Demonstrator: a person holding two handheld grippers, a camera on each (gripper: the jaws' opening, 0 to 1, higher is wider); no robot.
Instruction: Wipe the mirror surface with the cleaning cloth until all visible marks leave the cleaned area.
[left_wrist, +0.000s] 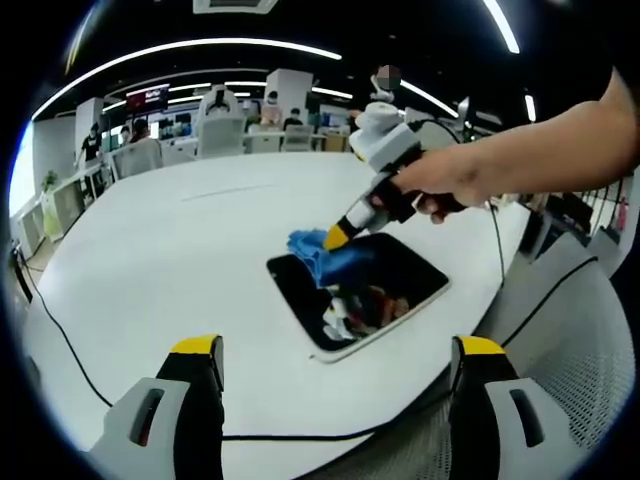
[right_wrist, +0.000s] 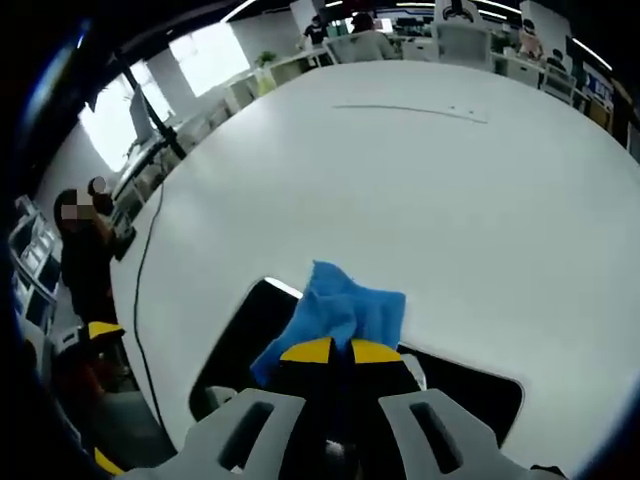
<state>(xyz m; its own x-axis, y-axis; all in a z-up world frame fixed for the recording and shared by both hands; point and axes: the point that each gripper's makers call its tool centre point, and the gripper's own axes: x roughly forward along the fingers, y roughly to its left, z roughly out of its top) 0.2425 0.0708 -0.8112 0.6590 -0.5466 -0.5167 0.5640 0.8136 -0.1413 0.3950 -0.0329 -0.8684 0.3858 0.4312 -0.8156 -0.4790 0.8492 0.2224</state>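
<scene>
A rectangular mirror (left_wrist: 385, 300) with a pale frame lies flat on the white table (left_wrist: 180, 260). A blue cleaning cloth (left_wrist: 318, 253) rests on the mirror's far left corner. My right gripper (left_wrist: 337, 237), held by a hand, comes in from the right, its yellow tips shut on the cloth. In the right gripper view the cloth (right_wrist: 340, 312) bunches just ahead of my right gripper (right_wrist: 340, 351), pressed on the mirror (right_wrist: 240, 340). My left gripper (left_wrist: 340, 348) hovers open near the table's front edge, short of the mirror, holding nothing.
A black cable (left_wrist: 60, 335) runs along the table's left and front edge. A mesh chair (left_wrist: 585, 360) stands to the right of the table. Desks, chairs and people (left_wrist: 92, 142) are in the background; a person (right_wrist: 85, 250) stands by the table's left side.
</scene>
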